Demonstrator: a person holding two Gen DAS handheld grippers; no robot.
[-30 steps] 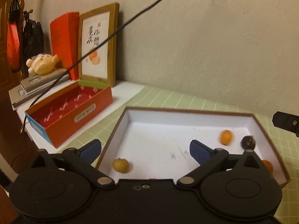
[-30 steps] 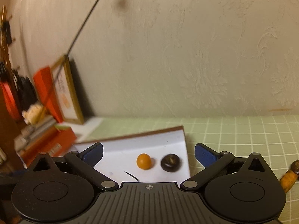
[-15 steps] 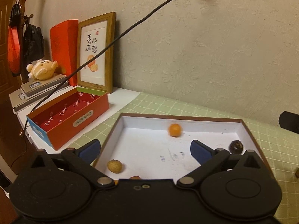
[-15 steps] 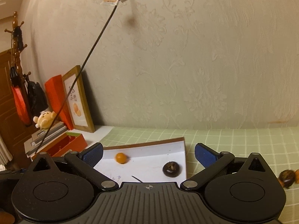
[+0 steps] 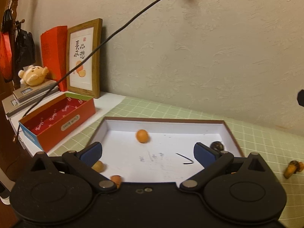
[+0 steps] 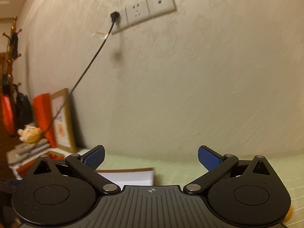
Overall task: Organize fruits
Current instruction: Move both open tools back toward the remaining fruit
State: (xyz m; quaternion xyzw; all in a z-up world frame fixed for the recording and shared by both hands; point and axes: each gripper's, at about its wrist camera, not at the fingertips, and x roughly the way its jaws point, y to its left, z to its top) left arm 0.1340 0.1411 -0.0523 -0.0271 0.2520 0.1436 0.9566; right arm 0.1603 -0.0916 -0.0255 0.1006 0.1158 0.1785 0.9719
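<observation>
Left claw (image 5: 147, 153) is spread wide w/ nothing between its blue pads, hovering over the near edge of the shallow white cardboard tray w/ brown rim (image 5: 227, 128) that sits on the green-checked bench (image 5: 266, 144). Inside the tray: a small round orange fruit (image 5: 142, 135) toward the back-left, apart from the walls; a dark brown round fruit (image 5: 217, 146) near the right wall, just behind the right pad; a pale tan round fruit (image 5: 98, 166) at the near-left, partly hidden by the left finger; a small orange-brown fruit (image 5: 116, 179) at the near edge, touching the claw body in view. A thin black curved stem-like bit (image 5: 185, 159) lies on the tray floor. Outside the tray, on the bench to the right, an orange-brown fruit piece (image 5: 292, 169) lies well apart from the rim. Left of the tray: an open red rectangular box (image 5: 57, 122), a wood-framed calligraphy picture (image 5: 83, 58) leaning on the wall, a yellow plush toy (image 5: 33, 73) on stacked books. Right claw (image 6: 151, 158) is also spread, empty, tilted up toward the wall; only a tray corner shows below it, view blurred. A black cable (image 6: 91, 60) runs down from a white wall socket strip (image 6: 144, 11).
</observation>
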